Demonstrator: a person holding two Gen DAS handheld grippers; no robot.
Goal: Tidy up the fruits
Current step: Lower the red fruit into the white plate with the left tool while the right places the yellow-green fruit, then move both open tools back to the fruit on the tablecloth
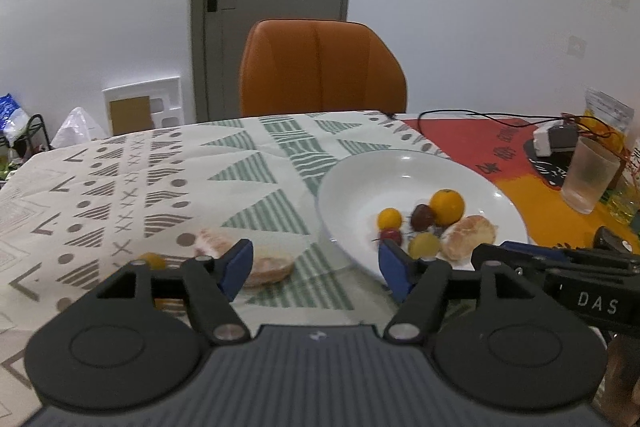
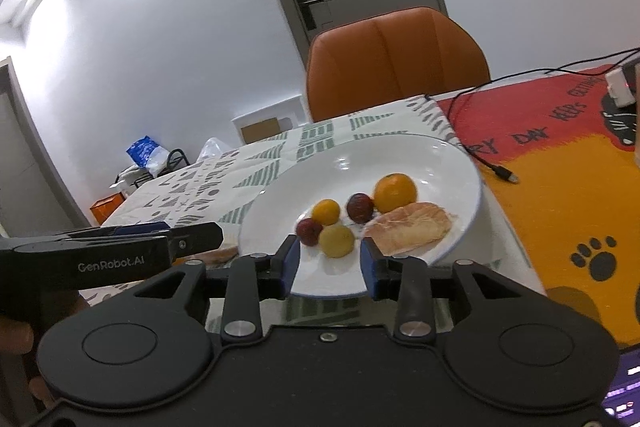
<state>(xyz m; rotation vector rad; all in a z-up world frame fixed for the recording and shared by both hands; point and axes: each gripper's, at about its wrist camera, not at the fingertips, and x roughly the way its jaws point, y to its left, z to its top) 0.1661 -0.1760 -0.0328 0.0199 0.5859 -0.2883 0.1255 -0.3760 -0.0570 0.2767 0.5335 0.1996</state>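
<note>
A white plate holds an orange, a small yellow fruit, two dark red fruits, a yellow-green fruit and a peeled pomelo piece. Two more peeled pieces and a small orange fruit lie on the patterned cloth left of the plate. My left gripper is open and empty, between the loose pieces and the plate. My right gripper is open and empty at the plate's near rim, just short of the yellow-green fruit. The orange and pomelo piece lie beyond.
An orange chair stands behind the table. A frosted cup, a white device with cables and a packet sit on the red-orange mat at the right. The left gripper's body shows at the left of the right wrist view.
</note>
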